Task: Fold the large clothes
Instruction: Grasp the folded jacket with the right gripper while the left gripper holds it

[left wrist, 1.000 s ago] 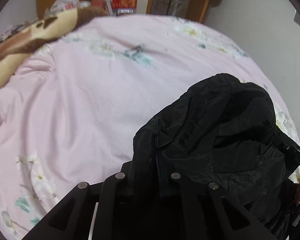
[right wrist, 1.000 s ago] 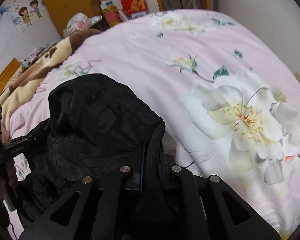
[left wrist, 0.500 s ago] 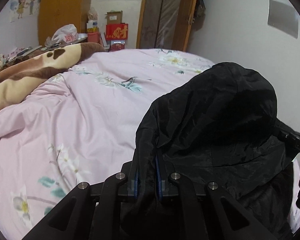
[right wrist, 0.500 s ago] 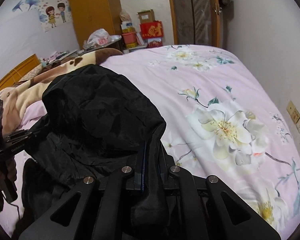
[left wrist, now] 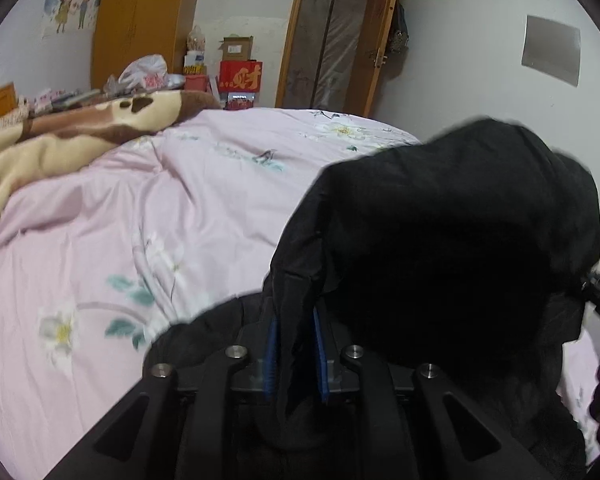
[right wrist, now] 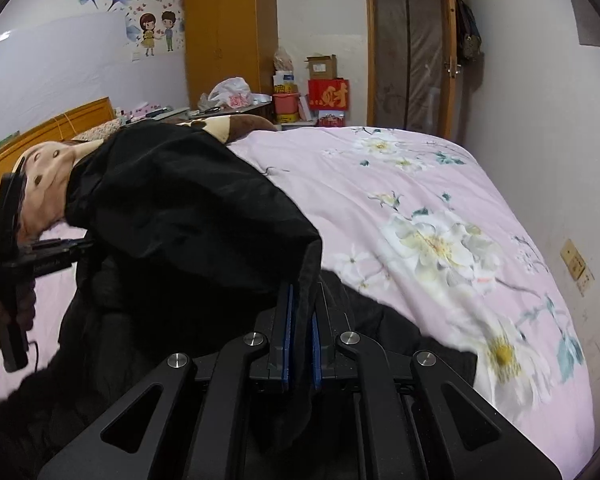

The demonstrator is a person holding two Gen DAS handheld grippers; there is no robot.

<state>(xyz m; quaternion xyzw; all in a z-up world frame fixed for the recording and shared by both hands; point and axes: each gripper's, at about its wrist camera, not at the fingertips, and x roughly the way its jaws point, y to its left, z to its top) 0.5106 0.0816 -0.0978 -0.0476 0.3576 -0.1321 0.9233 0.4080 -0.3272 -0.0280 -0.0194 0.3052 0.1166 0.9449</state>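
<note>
Black jacket (left wrist: 452, 216) hangs between both grippers above the pink floral bed (right wrist: 420, 216). Thin, slick woven shell: light, floppy, likely slippery, so grip at hem or seam edges. Left hand-held gripper (left wrist: 294, 354) has fabric between blue pads, jaws opening; contact hard to confirm. Right hand-held gripper (right wrist: 300, 344) pinches a fabric edge tightly.

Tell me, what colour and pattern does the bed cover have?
The bed cover is pale pink with white flowers, clearest in the right wrist view.
</note>
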